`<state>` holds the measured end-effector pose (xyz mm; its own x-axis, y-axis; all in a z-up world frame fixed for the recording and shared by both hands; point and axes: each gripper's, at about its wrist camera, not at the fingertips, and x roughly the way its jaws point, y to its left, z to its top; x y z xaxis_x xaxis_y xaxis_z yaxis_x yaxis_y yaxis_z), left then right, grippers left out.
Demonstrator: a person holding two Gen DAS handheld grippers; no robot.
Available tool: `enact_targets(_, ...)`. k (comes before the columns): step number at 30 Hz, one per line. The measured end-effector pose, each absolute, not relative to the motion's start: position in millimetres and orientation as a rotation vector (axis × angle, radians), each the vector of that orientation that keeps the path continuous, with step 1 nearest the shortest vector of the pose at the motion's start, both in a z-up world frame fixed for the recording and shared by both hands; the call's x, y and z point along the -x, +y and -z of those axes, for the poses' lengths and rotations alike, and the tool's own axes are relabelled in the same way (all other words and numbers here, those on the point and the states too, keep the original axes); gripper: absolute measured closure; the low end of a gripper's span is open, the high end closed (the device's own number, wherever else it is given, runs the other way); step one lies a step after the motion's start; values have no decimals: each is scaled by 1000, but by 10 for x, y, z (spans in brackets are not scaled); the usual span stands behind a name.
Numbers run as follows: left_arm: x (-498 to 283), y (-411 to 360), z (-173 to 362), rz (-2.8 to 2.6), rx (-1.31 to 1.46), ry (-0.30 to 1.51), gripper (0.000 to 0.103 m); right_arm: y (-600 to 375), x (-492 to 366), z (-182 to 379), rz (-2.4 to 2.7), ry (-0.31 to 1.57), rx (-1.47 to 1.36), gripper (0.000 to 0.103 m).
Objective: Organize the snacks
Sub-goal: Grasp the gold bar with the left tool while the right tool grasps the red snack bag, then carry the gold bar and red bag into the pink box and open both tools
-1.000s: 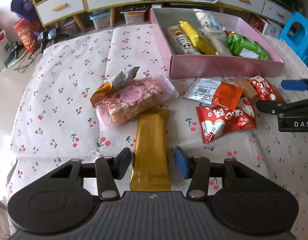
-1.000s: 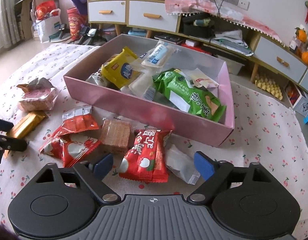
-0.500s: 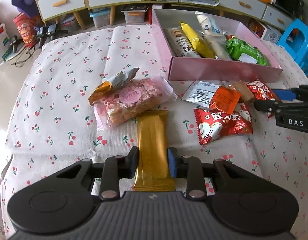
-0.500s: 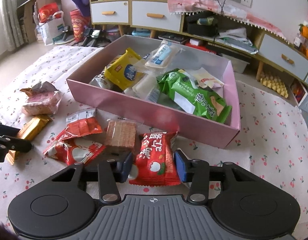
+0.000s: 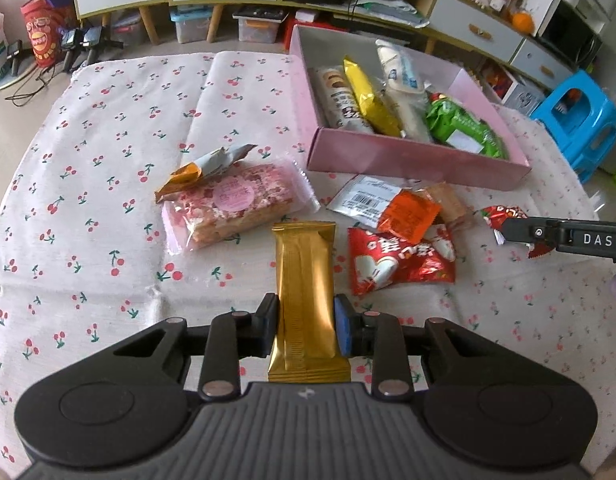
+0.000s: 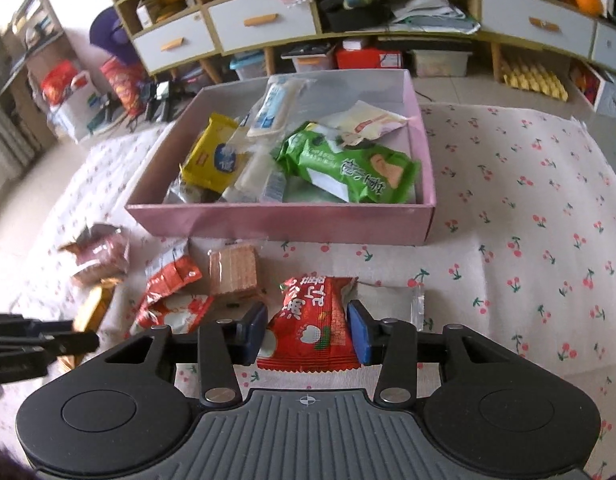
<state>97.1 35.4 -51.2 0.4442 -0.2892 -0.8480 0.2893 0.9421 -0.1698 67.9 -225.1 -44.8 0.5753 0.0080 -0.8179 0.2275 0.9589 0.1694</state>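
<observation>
Roughly half done: several snacks already in the pink box [image 6: 276, 222], left claw [image 5: 304, 330] clamped on the gold bar [image 5: 304, 280], right claw [image 6: 306, 330] clamped on the red packet [image 6: 309, 322], about 5 more loose just in front of the box.

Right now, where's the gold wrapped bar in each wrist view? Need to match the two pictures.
Left wrist: the gold wrapped bar is at bottom centre, lengthwise between the left gripper fingers, which are shut on it.
Right wrist: it shows only as a blurred gold sliver at far left, just above the dark left gripper.
Shared landmark: the pink box of snacks, upper right in the left view, centre in the right.
</observation>
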Motion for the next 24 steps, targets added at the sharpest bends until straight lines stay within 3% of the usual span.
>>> enact_targets(10,-965,365,402,381,77,1033,76,-2377,-626,321,110,929,-443,62)
enact_targets(11,-969,360,391,383,83,1029,76,-2382,-619,306,106,924,-463,80)
enact_targets(12,-963,351,381,383,86,1026,76,-2398,-614,299,99,921,-485,88)
enact_targets(16,-976,320,364,385,96,1019,76,-2448,-596,315,103,925,-558,87)
enact_targets(17,-980,307,367,387,96,1021,76,-2432,-595,313,106,925,-534,80)
enact_targets(22,-950,249,384,402,79,1032,77,-2291,-606,405,69,1035,-428,73)
enact_targets(24,-939,223,398,409,69,1038,76,-2203,-600,476,66,1105,-346,62)
